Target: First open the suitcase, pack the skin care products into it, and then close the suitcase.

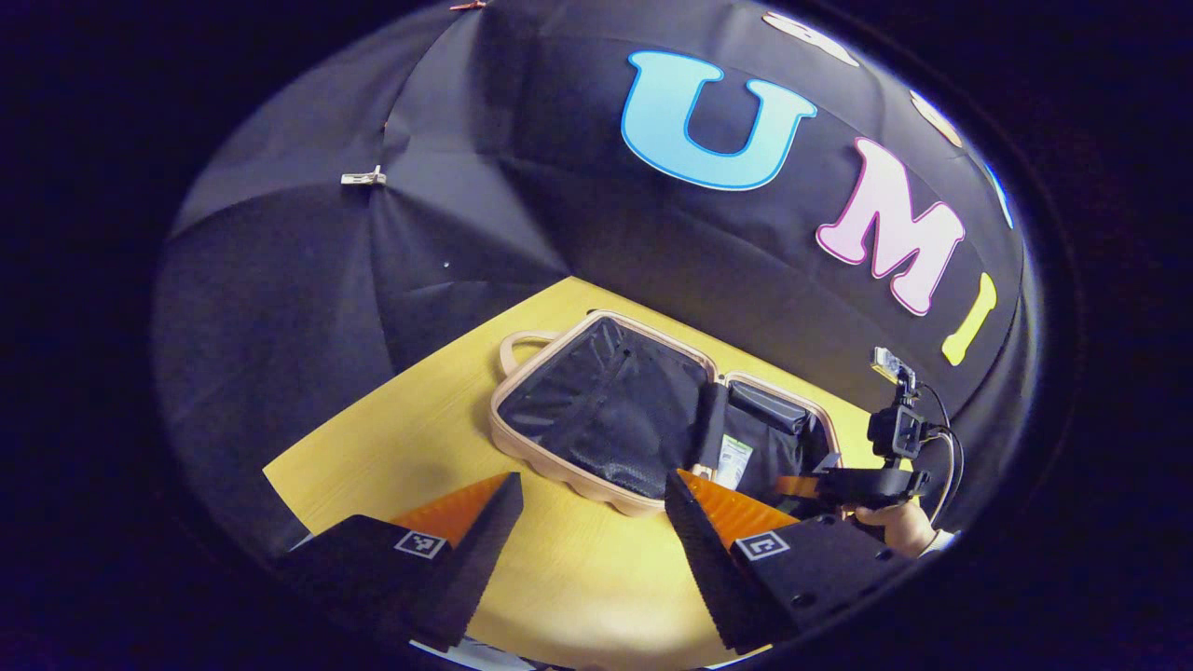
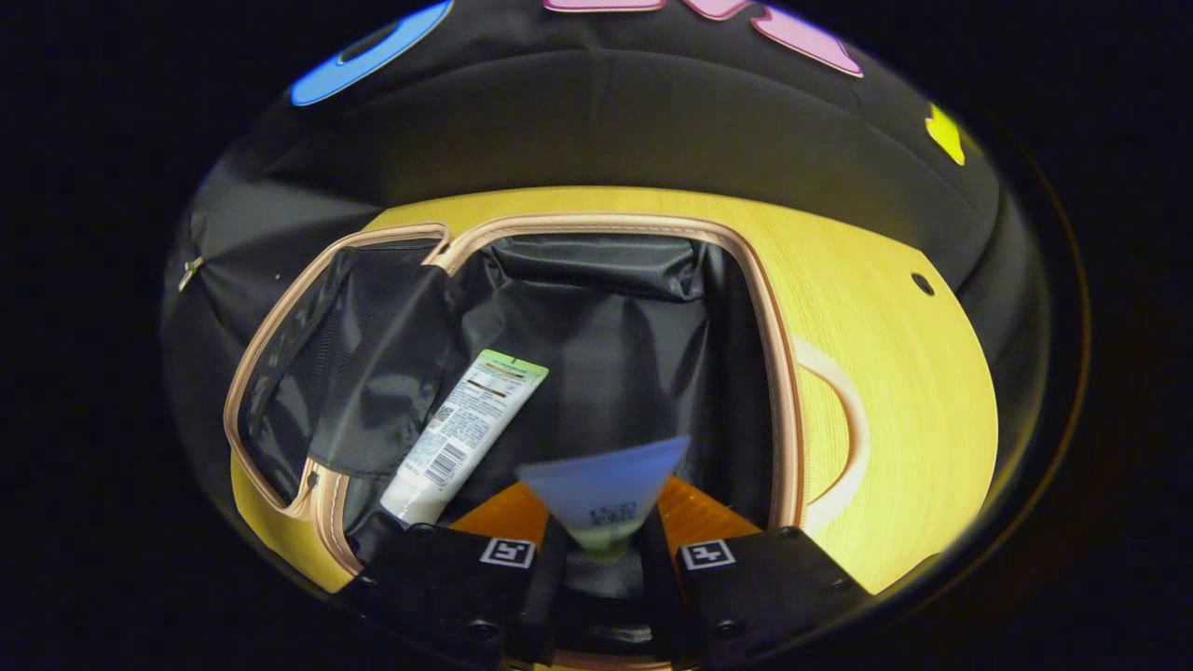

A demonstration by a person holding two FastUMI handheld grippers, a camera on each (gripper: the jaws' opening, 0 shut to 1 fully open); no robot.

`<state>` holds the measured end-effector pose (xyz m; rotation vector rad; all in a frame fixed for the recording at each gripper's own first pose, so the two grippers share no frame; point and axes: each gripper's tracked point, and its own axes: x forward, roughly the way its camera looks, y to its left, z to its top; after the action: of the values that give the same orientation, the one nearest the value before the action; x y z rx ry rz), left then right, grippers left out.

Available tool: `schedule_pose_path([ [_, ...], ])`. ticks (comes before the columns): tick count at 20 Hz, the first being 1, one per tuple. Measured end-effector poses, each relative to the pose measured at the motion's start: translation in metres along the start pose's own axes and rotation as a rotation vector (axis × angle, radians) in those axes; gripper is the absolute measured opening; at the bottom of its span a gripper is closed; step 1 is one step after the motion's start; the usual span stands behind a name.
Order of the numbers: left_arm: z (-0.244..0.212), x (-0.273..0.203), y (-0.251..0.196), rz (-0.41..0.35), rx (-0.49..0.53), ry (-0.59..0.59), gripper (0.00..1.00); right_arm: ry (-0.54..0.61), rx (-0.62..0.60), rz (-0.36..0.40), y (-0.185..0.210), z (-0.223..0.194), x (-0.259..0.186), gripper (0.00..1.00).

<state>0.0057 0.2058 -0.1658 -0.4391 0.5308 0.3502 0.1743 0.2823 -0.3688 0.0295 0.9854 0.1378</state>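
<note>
**Caller:** Two tubes in play, and the suitcase (image 2: 781, 391) lies wide open on the yellow table (image 2: 895, 373)! From the right gripper view, the right tongs (image 2: 601, 545) are pinched narrow on a pale blue tube (image 2: 604, 489), its flat crimped end fanning out just ahead of the fingertips.

**Partner:** And that held tube hangs right above the dark lined compartment. See the white tube (image 2: 466, 429) too, just ahead and to the left of those tongs, lying on the lining, green end pointing away.

**Caller:** Beyond it on the left, the lid half (image 2: 317, 373) with its mesh lining is folded flat. A handle (image 2: 843, 429) curves off the suitcase rim to the right of the tongs.

**Partner:** Over to the left gripper view now. The left tongs (image 1: 592, 522) are spread wide, nothing between the fingers, poised above bare table (image 1: 391, 438).

**Caller:** Straight ahead of them sits the open suitcase (image 1: 559, 466), mesh half nearest, with the white tube (image 1: 734, 461) peeking out in the far half.

**Partner:** And off to the right of the left tongs, the right tongs (image 1: 792, 486) reach over that far half, a hand (image 1: 899, 527) gripping the rig from behind.
</note>
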Motion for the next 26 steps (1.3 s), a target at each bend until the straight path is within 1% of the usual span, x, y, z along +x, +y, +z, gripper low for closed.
schedule_pose_path([
  [2,-0.001,0.003,0.015,0.036,0.050,0.007,0.97,-0.020,0.011,-0.004,0.001,0.004,-0.008,0.64],
  [3,0.002,0.005,0.023,0.046,0.067,0.002,0.97,-0.036,0.010,0.003,0.002,0.007,-0.013,0.67],
  [5,0.012,0.020,0.046,0.090,0.085,-0.013,0.96,-0.060,0.017,0.049,0.011,0.011,-0.027,1.00],
  [7,0.032,0.036,0.076,0.152,0.111,-0.051,0.97,-0.082,0.025,0.085,0.012,0.014,-0.048,0.99],
  [9,0.054,0.060,0.098,0.169,0.120,-0.080,0.96,-0.141,-0.004,0.084,0.000,0.023,-0.069,0.99],
  [11,0.075,0.093,0.118,0.173,0.151,-0.081,0.96,-0.200,-0.032,0.054,-0.024,0.030,-0.085,0.98],
  [12,0.083,0.110,0.123,0.168,0.157,-0.084,0.96,-0.227,-0.040,0.017,-0.042,0.032,-0.091,0.99],
  [13,0.090,0.128,0.126,0.153,0.146,-0.084,0.96,-0.244,-0.035,-0.007,-0.055,0.033,-0.098,0.98],
  [14,0.095,0.150,0.125,0.114,0.136,-0.066,0.96,-0.278,-0.017,-0.029,-0.070,0.038,-0.107,0.99],
  [16,0.099,0.177,0.130,0.079,0.177,-0.046,0.96,-0.332,0.012,-0.071,-0.098,0.044,-0.118,0.98],
  [17,0.103,0.193,0.131,0.060,0.180,-0.047,0.96,-0.338,0.019,-0.095,-0.113,0.043,-0.122,0.98],
  [19,0.103,0.221,0.122,-0.001,0.141,-0.013,0.96,-0.325,0.019,-0.131,-0.137,0.035,-0.129,0.98],
  [21,0.094,0.244,0.118,-0.087,0.114,0.051,0.95,-0.313,0.002,-0.173,-0.160,0.025,-0.137,0.98],
  [23,0.087,0.264,0.117,-0.130,0.080,0.104,0.92,-0.306,0.003,-0.185,-0.167,0.016,-0.141,1.00],
  [24,0.084,0.267,0.109,-0.180,0.039,0.136,0.89,-0.301,0.012,-0.181,-0.168,0.012,-0.145,0.98],
  [25,0.079,0.271,0.105,-0.211,0.003,0.165,0.71,-0.296,0.016,-0.178,-0.169,0.009,-0.146,0.98],
  [26,0.071,0.277,0.105,-0.216,-0.023,0.201,0.46,-0.292,0.016,-0.178,-0.170,0.007,-0.146,0.98],
])
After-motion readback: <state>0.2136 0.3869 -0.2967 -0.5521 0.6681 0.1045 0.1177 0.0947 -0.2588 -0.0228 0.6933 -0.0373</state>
